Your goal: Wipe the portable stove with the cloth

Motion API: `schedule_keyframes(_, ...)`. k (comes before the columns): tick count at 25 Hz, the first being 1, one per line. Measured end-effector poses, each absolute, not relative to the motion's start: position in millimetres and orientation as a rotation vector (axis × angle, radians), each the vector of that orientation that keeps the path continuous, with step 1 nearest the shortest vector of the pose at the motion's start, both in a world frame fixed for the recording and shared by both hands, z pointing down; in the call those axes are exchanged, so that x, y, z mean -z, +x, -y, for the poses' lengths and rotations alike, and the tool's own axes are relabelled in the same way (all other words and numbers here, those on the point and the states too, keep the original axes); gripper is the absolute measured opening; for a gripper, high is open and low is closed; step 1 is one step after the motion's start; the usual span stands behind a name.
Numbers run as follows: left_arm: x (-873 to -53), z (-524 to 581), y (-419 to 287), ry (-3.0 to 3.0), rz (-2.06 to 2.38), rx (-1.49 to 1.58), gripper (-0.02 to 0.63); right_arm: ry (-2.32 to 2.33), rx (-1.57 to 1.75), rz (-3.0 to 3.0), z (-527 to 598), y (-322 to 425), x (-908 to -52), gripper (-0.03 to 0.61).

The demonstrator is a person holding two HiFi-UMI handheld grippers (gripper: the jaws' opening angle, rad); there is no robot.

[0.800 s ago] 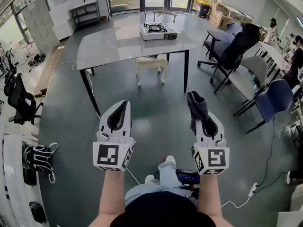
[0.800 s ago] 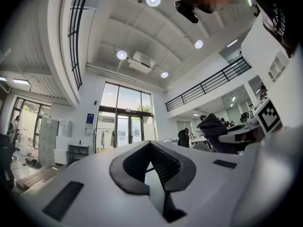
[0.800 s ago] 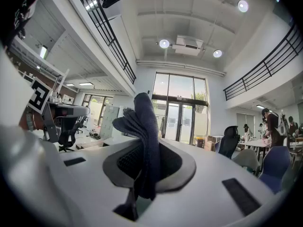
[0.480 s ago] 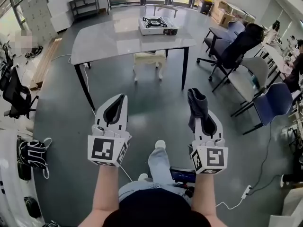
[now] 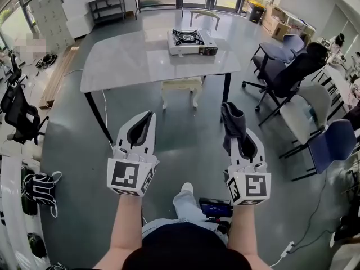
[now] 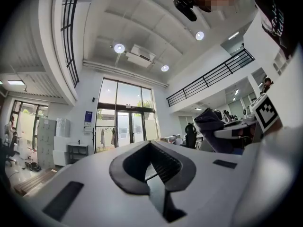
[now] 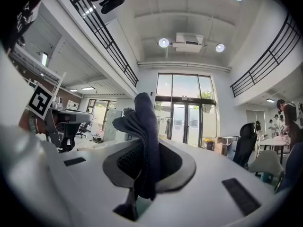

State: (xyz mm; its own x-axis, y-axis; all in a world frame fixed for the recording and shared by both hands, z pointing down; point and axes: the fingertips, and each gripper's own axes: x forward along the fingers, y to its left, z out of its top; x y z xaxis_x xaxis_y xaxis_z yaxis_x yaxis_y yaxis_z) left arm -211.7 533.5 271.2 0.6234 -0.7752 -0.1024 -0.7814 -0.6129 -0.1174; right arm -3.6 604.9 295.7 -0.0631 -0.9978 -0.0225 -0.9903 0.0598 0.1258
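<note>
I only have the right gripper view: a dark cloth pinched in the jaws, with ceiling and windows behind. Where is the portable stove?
Observer: In the head view, the portable stove sits on the grey table, toward its far right part, ahead of the person.
Operator: Is the left gripper carrying anything?
Observer: No. The left gripper has its jaws together, with nothing between them.
Operator: Is my cloth close to the stove?
Observer: Not yet. The right gripper is held over the floor, short of the table's near edge.
</note>
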Motion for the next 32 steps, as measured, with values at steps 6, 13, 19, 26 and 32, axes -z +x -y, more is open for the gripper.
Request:
schedule_keyframes(6,-261.6,-464.1,-170.6,-2.685,-1.369,-0.098,0.009,2.039,0.168,2.288,-529.0,42.5,-283.0,0.064)
schedule_keyframes(13,-274.4,-415.6,-146.4,-2.686,-1.419,-0.076,0.010,1.994,0.127,2.316,-473.9,73.8,-293.7,0.064)
schedule_keyframes(19,-278.3,-372.3,-138.8,-2.675,-1.447,-0.074,0.010,1.978,0.106,2.322,-429.3,85.3,-299.8,0.064)
schedule_keyframes(26,-288.8,-301.6,-127.4,-2.696,-1.445,-0.086,0.011,2.004,0.083,2.286,-366.0,104.2,-310.1,0.064)
schedule_keyframes(32,-289.7,-211.6,-112.5,-2.735,-1.402,-0.110,0.010,2.055,0.074,2.250,-284.1,119.1,-306.0,0.064)
